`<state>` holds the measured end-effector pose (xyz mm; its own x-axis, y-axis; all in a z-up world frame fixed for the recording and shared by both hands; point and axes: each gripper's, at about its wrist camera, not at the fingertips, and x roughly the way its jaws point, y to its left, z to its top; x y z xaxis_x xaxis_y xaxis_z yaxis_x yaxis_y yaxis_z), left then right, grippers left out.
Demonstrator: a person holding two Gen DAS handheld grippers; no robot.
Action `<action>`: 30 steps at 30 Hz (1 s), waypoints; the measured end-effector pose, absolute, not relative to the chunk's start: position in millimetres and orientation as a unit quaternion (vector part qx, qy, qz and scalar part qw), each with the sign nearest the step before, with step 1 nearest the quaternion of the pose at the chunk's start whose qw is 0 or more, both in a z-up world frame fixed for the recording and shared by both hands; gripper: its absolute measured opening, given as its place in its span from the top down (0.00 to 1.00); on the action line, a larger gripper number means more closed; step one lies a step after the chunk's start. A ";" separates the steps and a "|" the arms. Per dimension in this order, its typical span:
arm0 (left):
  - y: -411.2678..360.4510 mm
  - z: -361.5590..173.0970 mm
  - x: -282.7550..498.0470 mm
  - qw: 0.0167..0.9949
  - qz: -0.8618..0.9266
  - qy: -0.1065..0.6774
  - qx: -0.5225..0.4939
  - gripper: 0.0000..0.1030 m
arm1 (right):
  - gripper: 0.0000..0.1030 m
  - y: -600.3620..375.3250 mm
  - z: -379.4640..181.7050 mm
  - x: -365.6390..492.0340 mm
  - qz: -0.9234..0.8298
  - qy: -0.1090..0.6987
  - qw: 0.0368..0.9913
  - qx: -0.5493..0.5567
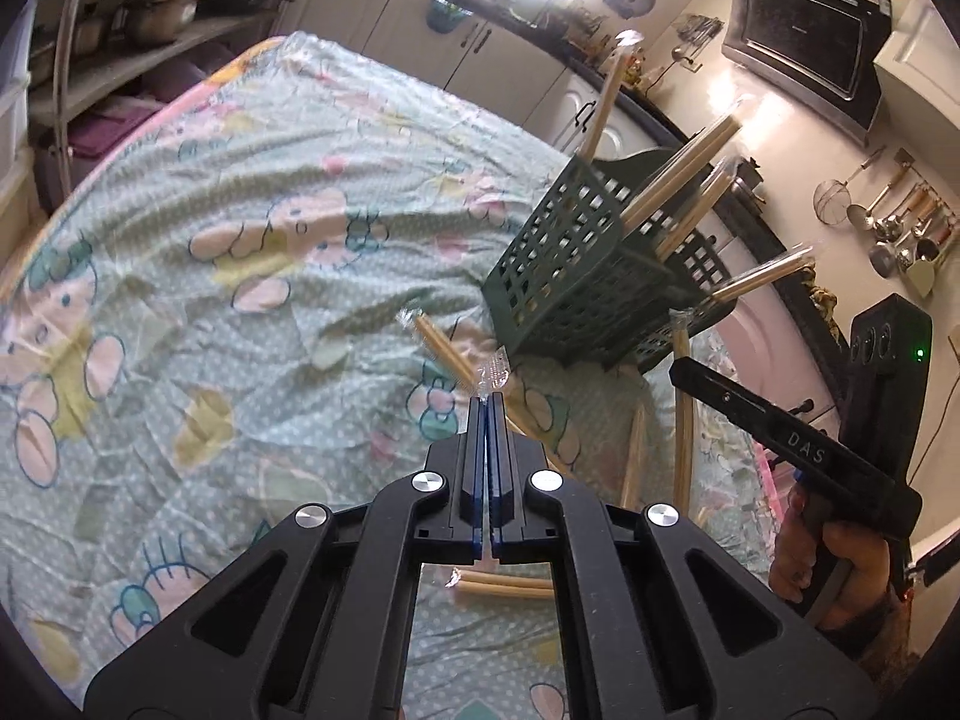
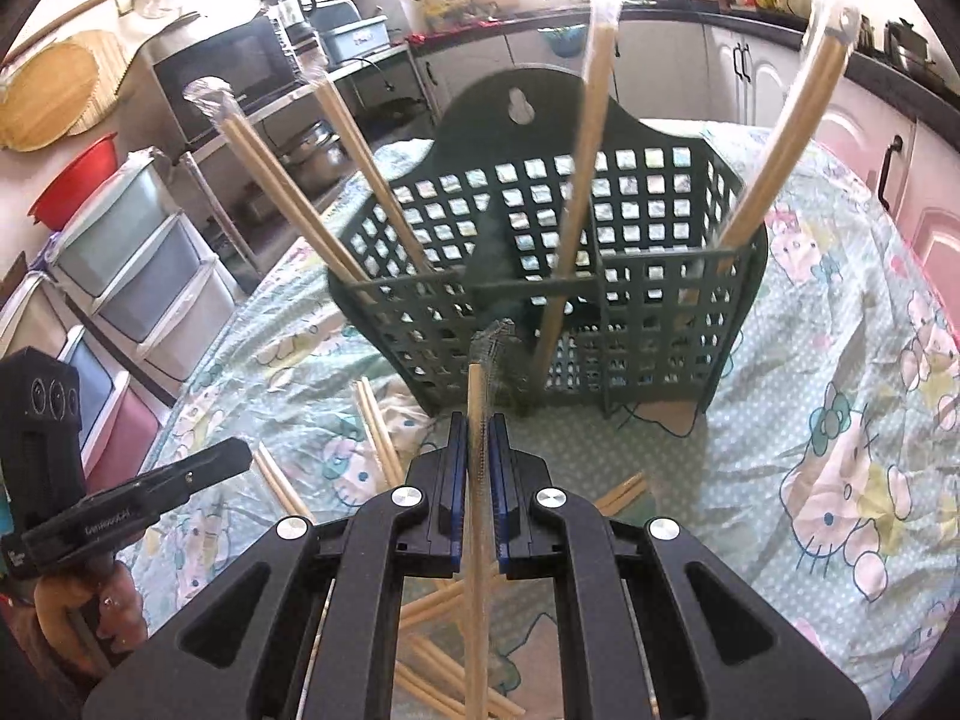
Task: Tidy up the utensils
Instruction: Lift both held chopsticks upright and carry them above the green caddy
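A dark green lattice utensil basket point(image 2: 540, 276) stands on the cartoon-print cloth; it also shows in the left wrist view point(image 1: 576, 276). Several wrapped chopstick pairs point(image 2: 288, 192) stand tilted in it. My right gripper point(image 2: 478, 420) is shut on a wrapped chopstick pair point(image 2: 476, 516), held just in front of the basket. My left gripper point(image 1: 487, 402) is shut and empty, its tips close to a loose wrapped pair point(image 1: 444, 354) on the cloth. More loose pairs point(image 2: 384, 438) lie on the cloth below my right gripper.
The table wears a pale green cartoon cloth point(image 1: 240, 240). Kitchen cabinets point(image 1: 420, 30) and a shelf with pots point(image 1: 162, 0) stand beyond. Plastic drawers point(image 2: 138, 276) and a microwave point(image 2: 234, 66) stand at the left of the right wrist view.
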<state>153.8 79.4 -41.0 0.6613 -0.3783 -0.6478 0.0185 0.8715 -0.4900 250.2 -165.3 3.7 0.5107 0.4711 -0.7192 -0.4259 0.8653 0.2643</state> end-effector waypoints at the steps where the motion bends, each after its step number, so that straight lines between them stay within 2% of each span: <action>1: 79.6 -36.8 152.4 0.884 -0.115 0.392 -0.226 1.00 | 0.93 -165.8 8.6 248.0 0.263 0.416 0.870 0.026; 13: 66.0 23.0 138.0 0.910 -0.145 0.332 -0.200 1.00 | 0.94 -163.4 56.9 225.4 0.292 0.352 0.889 0.017; 30: 35.2 75.3 129.7 0.924 -0.192 0.284 -0.172 1.00 | 0.94 -174.7 85.7 206.8 0.298 0.312 0.902 0.011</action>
